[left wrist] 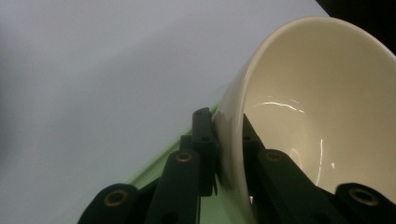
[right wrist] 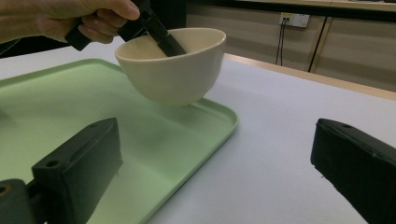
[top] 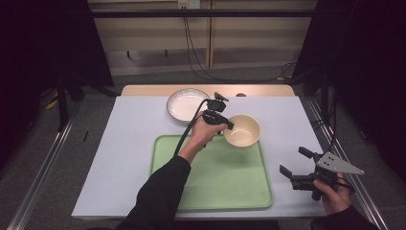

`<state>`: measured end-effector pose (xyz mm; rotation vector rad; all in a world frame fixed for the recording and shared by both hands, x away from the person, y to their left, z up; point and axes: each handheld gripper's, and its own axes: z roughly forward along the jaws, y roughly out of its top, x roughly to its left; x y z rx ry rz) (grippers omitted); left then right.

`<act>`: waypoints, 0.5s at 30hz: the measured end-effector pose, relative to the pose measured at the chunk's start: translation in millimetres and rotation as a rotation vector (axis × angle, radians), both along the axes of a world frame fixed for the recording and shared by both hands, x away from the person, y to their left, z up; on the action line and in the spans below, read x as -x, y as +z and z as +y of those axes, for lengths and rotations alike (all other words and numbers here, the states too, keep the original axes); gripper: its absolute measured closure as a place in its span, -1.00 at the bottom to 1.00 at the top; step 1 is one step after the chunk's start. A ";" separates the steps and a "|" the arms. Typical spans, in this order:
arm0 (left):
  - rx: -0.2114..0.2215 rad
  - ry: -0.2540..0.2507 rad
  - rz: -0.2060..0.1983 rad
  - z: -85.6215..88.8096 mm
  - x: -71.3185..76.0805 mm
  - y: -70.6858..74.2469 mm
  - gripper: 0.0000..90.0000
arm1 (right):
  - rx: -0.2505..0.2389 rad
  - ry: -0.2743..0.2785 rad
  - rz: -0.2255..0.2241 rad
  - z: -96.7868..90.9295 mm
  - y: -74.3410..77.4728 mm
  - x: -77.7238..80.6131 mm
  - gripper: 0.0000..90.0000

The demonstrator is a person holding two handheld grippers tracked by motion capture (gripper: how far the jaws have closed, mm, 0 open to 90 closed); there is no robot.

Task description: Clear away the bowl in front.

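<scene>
Seen from above, the left hand-held gripper (top: 229, 125) pinches the near-left rim of the cream bowl (top: 243, 130) over the far right corner of the green tray (top: 215, 182), the white plate (top: 184, 104) beyond it, the right hand-held gripper (top: 292, 163) gaping to its right.

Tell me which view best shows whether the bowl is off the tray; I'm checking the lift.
The right gripper view: the bowl hangs above the green tray, gap visible beneath. The high view shows it overhead, height unclear. The left gripper view shows its rim pinched.
</scene>
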<state>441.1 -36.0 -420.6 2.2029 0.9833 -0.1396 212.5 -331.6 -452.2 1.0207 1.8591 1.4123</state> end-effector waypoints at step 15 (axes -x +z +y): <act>-0.007 -0.017 0.032 -18.0 3.3 -16.7 0.85 | 0.000 0.004 -0.003 0.2 -0.1 0.1 -0.97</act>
